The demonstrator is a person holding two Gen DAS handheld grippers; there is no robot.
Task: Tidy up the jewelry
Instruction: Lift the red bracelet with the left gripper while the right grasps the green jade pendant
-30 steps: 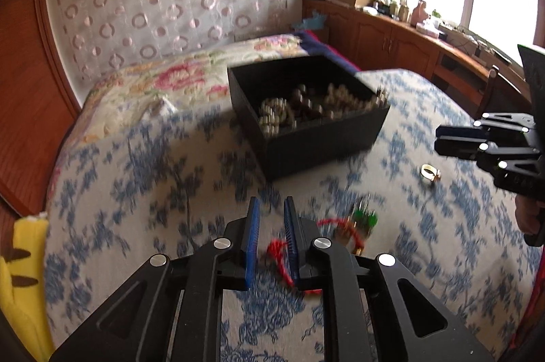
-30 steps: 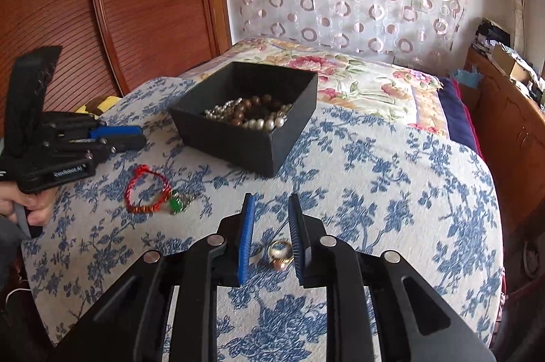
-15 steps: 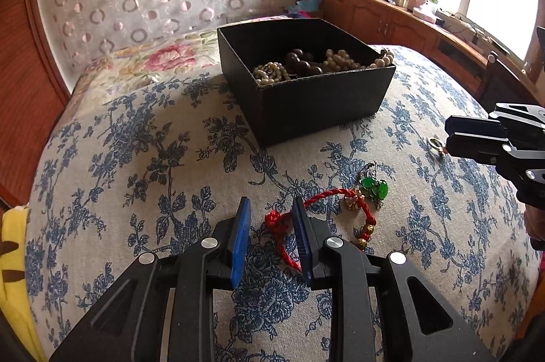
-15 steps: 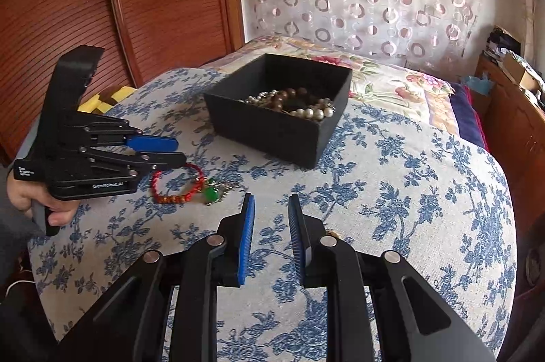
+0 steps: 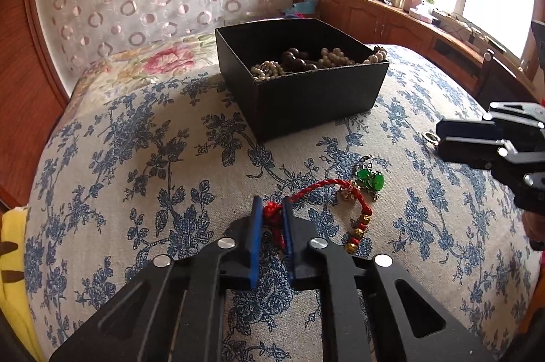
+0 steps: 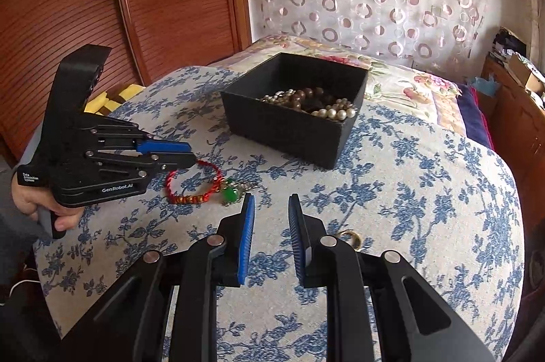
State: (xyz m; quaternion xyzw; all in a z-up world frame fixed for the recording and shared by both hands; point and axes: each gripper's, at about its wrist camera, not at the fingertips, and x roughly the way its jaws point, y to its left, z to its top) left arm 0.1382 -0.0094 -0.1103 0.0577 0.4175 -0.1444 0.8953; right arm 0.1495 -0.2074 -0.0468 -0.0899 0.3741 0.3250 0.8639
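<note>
A red cord bracelet [image 5: 320, 186] with gold beads lies on the blue-flowered bedspread [image 5: 136, 157], and a green pendant [image 5: 369, 179] lies next to it. My left gripper [image 5: 272, 208] is closing tight, its blue pads pressing the bracelet's red knot. The right wrist view shows that same left gripper [image 6: 189, 154] low over the bracelet [image 6: 214, 169]. My right gripper [image 6: 271, 203] stands open over bare cloth. A gold ring [image 6: 349, 237] lies just outside its right finger, partly hidden. The black box [image 5: 306, 99] behind holds pearl and brown bead strings.
A flowered pillow [image 5: 153, 62] lies behind the box. A yellow toy [image 5: 13, 277] sits at the bed's left edge by the wooden headboard [image 6: 153, 4]. Wooden cabinets [image 5: 391, 21] run under the window. A person's hand [image 6: 37, 202] grips the left tool.
My left gripper has narrowed onto the bracelet's red knot. My right gripper has shifted left, so the gold ring went from between its fingers to outside the right one.
</note>
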